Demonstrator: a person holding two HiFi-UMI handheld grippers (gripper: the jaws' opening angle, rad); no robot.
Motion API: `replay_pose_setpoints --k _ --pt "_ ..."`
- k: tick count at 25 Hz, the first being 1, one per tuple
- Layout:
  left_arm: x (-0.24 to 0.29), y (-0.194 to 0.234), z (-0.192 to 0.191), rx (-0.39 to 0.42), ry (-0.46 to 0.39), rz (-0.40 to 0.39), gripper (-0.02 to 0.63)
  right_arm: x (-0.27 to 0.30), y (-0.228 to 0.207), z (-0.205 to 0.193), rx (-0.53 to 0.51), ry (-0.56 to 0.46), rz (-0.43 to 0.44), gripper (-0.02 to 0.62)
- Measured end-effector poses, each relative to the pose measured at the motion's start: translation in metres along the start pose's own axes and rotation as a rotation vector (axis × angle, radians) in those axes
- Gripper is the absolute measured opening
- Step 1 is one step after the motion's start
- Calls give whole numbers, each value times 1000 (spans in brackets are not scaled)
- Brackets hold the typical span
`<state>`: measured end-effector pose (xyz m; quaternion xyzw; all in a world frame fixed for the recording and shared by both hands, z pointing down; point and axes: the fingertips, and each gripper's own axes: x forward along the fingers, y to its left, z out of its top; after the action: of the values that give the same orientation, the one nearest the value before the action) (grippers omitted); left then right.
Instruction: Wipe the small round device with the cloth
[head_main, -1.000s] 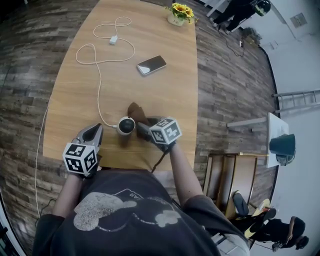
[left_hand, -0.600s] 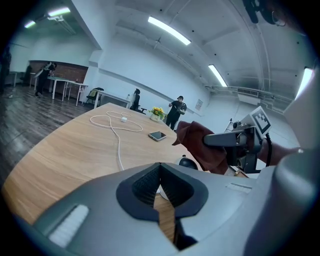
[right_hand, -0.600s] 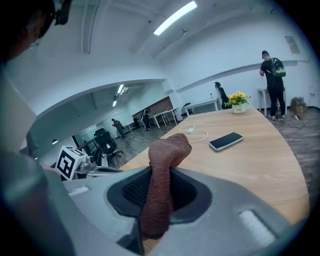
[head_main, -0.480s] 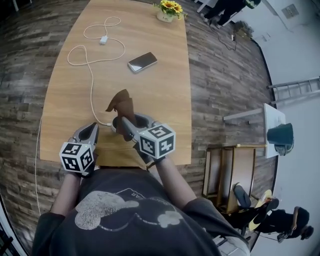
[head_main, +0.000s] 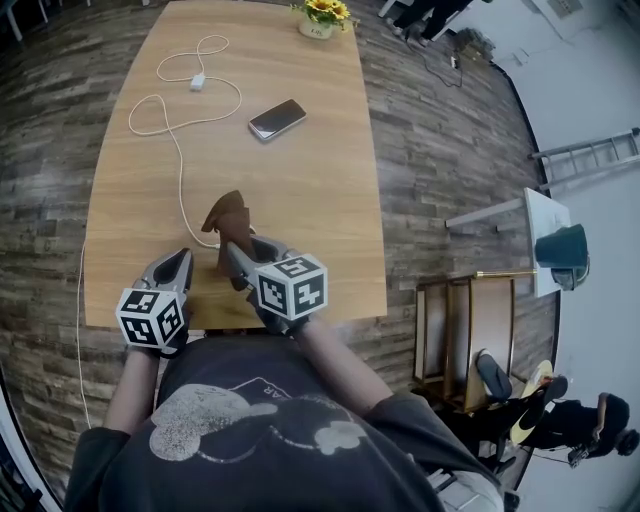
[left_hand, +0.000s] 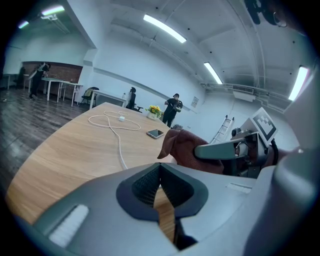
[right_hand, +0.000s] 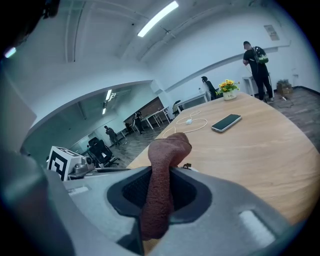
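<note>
In the head view my right gripper (head_main: 234, 256) is shut on a brown cloth (head_main: 227, 214), which stands up in a peak over the near middle of the wooden table (head_main: 310, 180). The small round device is hidden under the cloth and the jaws. A white cable (head_main: 181, 160) runs down to that spot. The right gripper view shows the cloth (right_hand: 161, 180) pinched between the jaws. My left gripper (head_main: 181, 260) hovers just left of the cloth, shut and holding nothing. From the left gripper view, the cloth (left_hand: 186, 146) and the right gripper (left_hand: 235, 150) lie ahead to the right.
A phone (head_main: 277, 119) lies face up further along the table. The cable's white plug (head_main: 197, 80) sits at the far left, a pot of yellow flowers (head_main: 320, 18) at the far edge. The table's near edge runs just below both grippers. People stand beyond the table.
My right gripper has carried the cloth leftwards over the round device, which showed a second ago and is now covered. The left gripper has hardly moved.
</note>
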<state>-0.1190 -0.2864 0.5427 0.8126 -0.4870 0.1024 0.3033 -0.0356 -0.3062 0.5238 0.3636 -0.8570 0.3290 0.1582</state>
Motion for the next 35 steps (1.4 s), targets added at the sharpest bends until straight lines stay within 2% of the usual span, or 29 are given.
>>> replay_pose_setpoints --k 6,14,21,25,31,35 --pt "-5 6 -6 2 18 -12 18 9 17 -21 15 42 4 77" --pt "-8 3 -17 20 53 -55 18 22 -1 -69 26 113 -103 77" --pt "-8 2 -24 30 85 -90 18 24 -15 -100 59 163 -147 77" --pt "-7 2 -32 31 105 -118 18 16 -6 -107 79 143 -122 77" --pt "3 2 -43 48 130 -171 18 -8 21 -111 47 81 -63 77" --pt "2 -10 -40 55 105 -177 18 -21 27 -118 37 82 -35 77"
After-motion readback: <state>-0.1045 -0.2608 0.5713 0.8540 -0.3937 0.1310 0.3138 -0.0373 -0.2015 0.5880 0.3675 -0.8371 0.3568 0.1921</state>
